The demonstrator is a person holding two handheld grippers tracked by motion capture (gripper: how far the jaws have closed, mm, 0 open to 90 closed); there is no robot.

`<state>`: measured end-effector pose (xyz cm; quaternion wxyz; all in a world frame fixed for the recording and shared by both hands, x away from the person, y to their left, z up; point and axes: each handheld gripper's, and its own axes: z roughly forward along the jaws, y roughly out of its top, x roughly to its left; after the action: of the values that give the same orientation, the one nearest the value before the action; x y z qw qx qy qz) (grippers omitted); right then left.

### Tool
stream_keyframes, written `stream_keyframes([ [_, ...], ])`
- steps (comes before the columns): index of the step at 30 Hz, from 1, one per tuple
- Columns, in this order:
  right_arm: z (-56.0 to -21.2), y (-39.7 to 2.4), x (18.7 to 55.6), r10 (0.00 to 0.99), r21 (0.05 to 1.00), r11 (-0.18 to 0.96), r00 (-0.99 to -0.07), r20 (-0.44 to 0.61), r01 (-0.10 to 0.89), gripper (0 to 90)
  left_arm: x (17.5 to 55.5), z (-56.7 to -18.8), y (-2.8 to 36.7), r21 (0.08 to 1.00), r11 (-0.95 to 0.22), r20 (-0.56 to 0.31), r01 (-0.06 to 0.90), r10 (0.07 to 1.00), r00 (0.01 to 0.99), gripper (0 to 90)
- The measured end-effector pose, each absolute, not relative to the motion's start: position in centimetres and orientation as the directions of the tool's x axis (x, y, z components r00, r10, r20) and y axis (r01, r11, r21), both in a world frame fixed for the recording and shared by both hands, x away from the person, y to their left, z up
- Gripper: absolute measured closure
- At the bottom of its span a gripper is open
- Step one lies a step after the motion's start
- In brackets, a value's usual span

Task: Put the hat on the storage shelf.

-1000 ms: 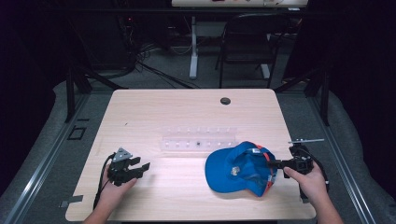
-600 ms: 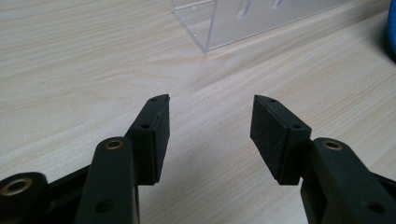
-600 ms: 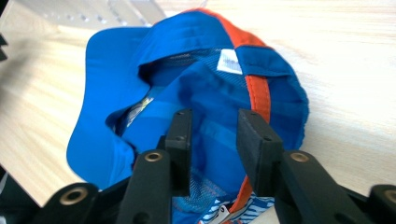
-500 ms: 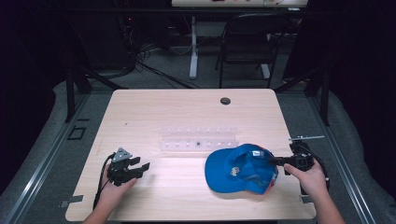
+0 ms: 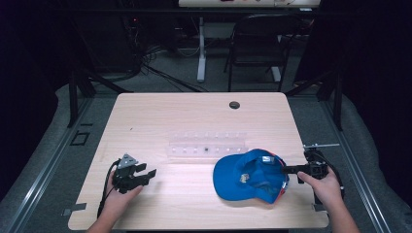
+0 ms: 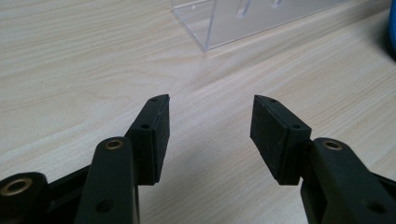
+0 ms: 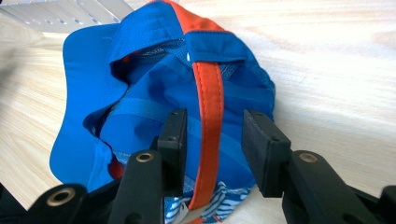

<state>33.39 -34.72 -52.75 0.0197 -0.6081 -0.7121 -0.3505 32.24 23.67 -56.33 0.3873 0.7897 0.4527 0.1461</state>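
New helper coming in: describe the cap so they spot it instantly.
On the light wooden table, look at the near right part, just in front of the clear plastic rack. The cap lies there beside the right gripper. It is bright blue with an orange strap, the table's one coloured thing.

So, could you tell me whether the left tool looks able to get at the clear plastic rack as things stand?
Probably yes: the left tool stands open, with bare table between it and the clear rack, and nothing in the way.

The cap is partly hidden behind the jaws in the right gripper view; the clear rack is cut off by the top edge
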Motion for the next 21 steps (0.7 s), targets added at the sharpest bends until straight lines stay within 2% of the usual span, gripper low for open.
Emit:
stream_keyframes([
  [9,-52.2,-34.0,33.3,0.811,0.455,0.041,-0.296,0.505,0.89,68.5,32.2,-56.3,23.7,0.744,-0.288,-0.121,0.603,0.829,0.546,47.8],
  [21,-51.1,-33.2,33.3,0.788,0.434,0.087,-0.328,0.521,0.897,74.6,32.3,-56.3,23.7,0.743,-0.288,-0.12,0.604,0.831,0.543,47.8],
])
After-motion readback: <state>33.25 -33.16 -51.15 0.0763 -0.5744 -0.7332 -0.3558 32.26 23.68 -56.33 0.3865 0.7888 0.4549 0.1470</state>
